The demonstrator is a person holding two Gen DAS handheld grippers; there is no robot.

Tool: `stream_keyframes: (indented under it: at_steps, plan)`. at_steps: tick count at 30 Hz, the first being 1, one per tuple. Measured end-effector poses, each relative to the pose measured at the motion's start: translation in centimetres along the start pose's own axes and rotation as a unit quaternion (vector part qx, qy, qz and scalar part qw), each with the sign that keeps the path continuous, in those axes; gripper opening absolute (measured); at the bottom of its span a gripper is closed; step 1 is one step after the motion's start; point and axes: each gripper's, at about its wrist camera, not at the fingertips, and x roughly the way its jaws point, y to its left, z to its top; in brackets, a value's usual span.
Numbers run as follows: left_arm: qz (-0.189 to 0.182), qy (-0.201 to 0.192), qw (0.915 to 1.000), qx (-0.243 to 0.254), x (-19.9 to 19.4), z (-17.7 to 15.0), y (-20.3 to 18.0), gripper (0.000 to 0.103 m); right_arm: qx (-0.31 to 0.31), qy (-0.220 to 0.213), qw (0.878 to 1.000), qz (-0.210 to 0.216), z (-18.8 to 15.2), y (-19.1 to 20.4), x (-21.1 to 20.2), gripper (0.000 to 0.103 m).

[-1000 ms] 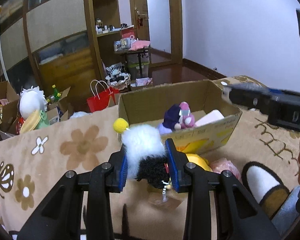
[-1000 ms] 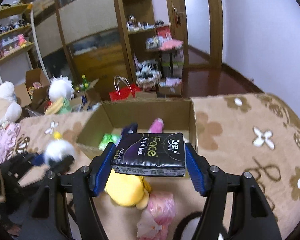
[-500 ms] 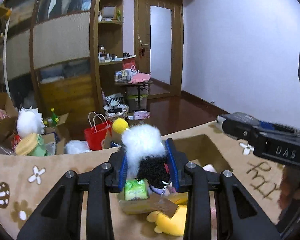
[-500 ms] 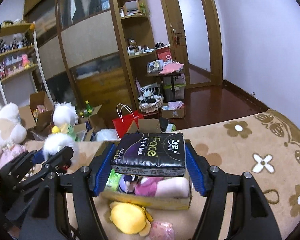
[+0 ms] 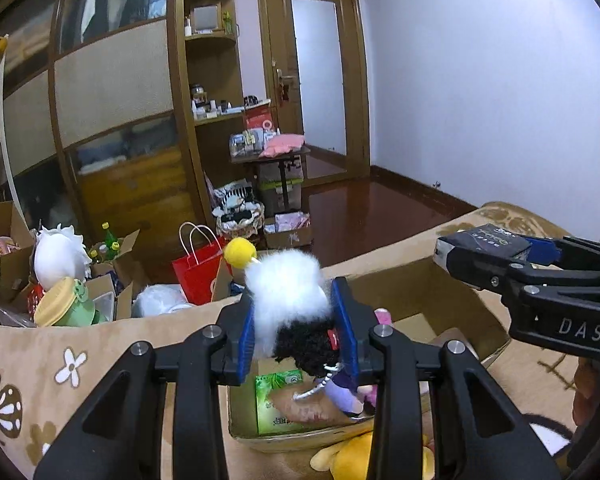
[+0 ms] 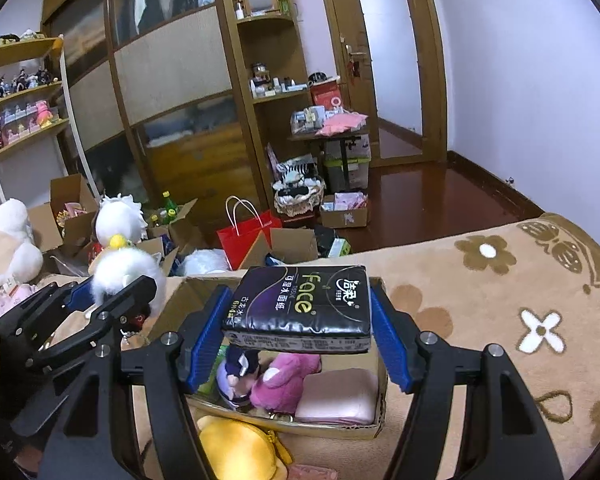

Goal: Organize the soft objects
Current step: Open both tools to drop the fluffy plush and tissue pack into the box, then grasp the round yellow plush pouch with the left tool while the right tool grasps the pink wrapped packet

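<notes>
Carrying both loads over the cardboard box [image 6: 374, 426] low in frame, left gripper [image 5: 296, 330] jaws clench the fluffy toy [image 5: 288, 292], right gripper [image 6: 300, 334] jaws grasp the tissue pack [image 6: 300, 300]; next, lowering and releasing inside

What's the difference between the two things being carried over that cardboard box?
The left gripper holds a fluffy white and black plush toy with a yellow pompom; the right gripper holds a flat black tissue pack with printed lettering. The toy is shaggy and irregular, the pack smooth, glossy and rectangular. The toy is pinched in narrow jaws, the pack in much wider ones. Both are soft and held above the cardboard box.
</notes>
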Motion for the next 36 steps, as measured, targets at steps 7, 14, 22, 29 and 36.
stream_keyframes:
  at_steps: [7,14,22,29,36]
  plan:
    - [0.004,0.015,0.9998,0.010,1.7,-1.2,0.3,0.034,0.022,0.021,1.000,-0.001,-1.1,-1.2,1.9,0.072]
    - [0.005,0.030,0.9995,-0.001,2.3,-1.9,1.1,0.057,0.024,0.044,0.999,-0.002,-2.2,-1.4,3.2,0.073]
    - [0.006,0.037,0.9993,-0.004,1.4,-2.4,1.5,0.071,0.005,0.056,0.998,-0.008,-3.1,-0.7,3.1,0.088]
    - [0.014,0.034,0.9991,-0.022,-0.6,-2.5,2.1,0.097,0.017,0.056,0.998,-0.019,-3.3,-0.6,1.6,0.103]
    - [0.010,0.036,0.9993,-0.005,-3.1,-2.6,1.4,0.102,0.029,0.045,0.998,-0.033,-3.1,-0.7,-0.6,0.103]
